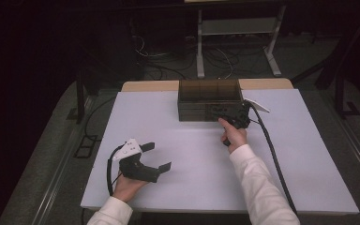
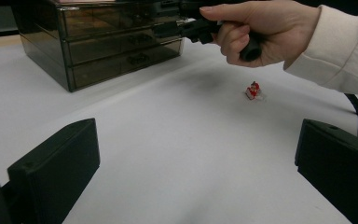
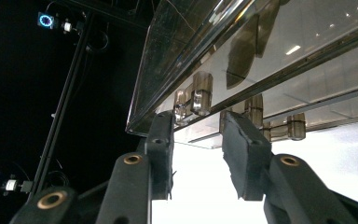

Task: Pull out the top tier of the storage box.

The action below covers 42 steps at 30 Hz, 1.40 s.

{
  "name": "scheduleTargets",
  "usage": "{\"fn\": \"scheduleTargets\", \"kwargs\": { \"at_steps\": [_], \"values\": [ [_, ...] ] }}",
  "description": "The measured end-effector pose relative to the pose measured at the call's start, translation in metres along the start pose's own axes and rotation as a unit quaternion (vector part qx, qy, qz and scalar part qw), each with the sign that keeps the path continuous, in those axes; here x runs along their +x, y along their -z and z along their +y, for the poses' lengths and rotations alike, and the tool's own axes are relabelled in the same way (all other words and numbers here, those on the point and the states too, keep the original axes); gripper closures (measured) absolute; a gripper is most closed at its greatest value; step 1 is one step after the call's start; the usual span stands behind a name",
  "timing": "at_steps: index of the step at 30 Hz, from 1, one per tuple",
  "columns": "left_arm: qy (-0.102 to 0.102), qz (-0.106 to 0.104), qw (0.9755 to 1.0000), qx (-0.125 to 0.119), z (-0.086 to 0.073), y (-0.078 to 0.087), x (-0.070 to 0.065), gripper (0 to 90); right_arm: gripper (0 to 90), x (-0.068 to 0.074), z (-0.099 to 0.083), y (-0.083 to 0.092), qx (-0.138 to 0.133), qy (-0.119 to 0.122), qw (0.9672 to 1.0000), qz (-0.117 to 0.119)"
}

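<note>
A smoky see-through drawer unit [image 1: 209, 101] [image 2: 102, 42] [image 3: 270, 56] stands at the back of the white table [image 1: 168, 122]. My right gripper [image 1: 234, 117] [image 3: 196, 123] is up against its front. In the right gripper view a clear drawer handle [image 3: 196, 98] sits between the two fingertips, with a thin gap on each side. My left gripper [image 1: 158, 156] [image 2: 196, 140] rests at the front left of the table, jaws wide open with nothing between them. In the left gripper view a small red object [image 2: 252, 90] lies on the table below the right hand [image 2: 261, 28].
The right gripper's cable [image 1: 272, 150] trails back across the table's right side. Behind the table stand a metal desk frame [image 1: 236, 42] and loose floor cables [image 1: 159, 61]. A dark stand [image 3: 60, 102] rises at the left of the right gripper view.
</note>
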State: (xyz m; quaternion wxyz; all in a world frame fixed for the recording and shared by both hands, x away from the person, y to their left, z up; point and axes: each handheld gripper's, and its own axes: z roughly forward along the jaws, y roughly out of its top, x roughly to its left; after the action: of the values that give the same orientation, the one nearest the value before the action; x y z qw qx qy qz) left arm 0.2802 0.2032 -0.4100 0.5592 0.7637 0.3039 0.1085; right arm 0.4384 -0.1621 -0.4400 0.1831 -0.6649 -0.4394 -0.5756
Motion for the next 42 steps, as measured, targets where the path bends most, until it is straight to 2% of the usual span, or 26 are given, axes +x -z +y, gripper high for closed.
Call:
{"fn": "scheduleTargets", "kwargs": {
  "at_steps": [7, 26, 38, 42],
  "values": [
    [0.000, 0.000, 1.0000, 0.000, -0.0001, 0.0000, 0.0000, 0.0, 71.3, -0.0015, -0.0004, -0.0015, -0.003, -0.008, 1.0000, 0.003],
    [-0.002, -0.004, 1.0000, 0.004, -0.0003, -0.0013, -0.0007, 0.0, 74.5, -0.0021, 0.0024, -0.0006, -0.020, -0.017, 0.9997, 0.000],
    [-0.002, -0.003, 1.0000, 0.004, -0.0003, -0.0013, -0.0009, 0.0, 79.5, -0.0016, 0.0018, -0.0016, -0.021, -0.017, 0.9996, 0.004],
    [-0.003, -0.002, 1.0000, 0.003, -0.0001, -0.0011, -0.0012, 0.0, 79.7, -0.0021, 0.0022, -0.0014, -0.019, -0.025, 0.9995, 0.006]
  ]
}}
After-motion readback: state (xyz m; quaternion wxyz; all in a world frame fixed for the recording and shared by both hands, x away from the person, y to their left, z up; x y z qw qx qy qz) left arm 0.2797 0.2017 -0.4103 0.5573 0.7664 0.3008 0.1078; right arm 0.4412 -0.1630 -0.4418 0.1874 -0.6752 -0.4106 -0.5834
